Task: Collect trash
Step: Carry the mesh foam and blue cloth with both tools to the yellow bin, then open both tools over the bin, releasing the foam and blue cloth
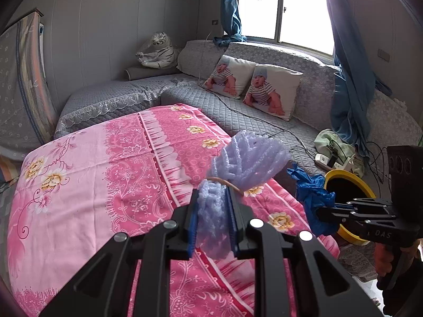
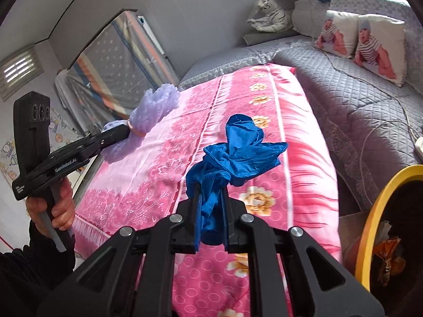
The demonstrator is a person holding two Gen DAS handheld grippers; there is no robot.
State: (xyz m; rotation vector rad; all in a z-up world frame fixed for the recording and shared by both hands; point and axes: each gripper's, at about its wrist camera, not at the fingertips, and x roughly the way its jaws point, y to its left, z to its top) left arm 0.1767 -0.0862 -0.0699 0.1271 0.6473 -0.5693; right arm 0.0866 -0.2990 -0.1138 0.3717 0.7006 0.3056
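Pink floral cloth covers the bed below both my tools, with the grey quilted sofa behind it and the yellow-rimmed bin off to my right.

My left gripper has its fingers clenched on a lavender foam net tied with a rubber band. My right gripper is clamped on a crumpled blue glove. Both pieces hang clear above the bed, neither touching it.

As I judge it, the step is carrying both to the bin and dropping them in. The right load sits nearer, so I would take the glove over the rim first, bring it fully above the dark opening, and only then let go; the loose flaps could catch the rim otherwise. The net is light and springy, so I would lower it well inside before releasing. I must keep the two tools apart while crossing, and mind the cables on the sofa.
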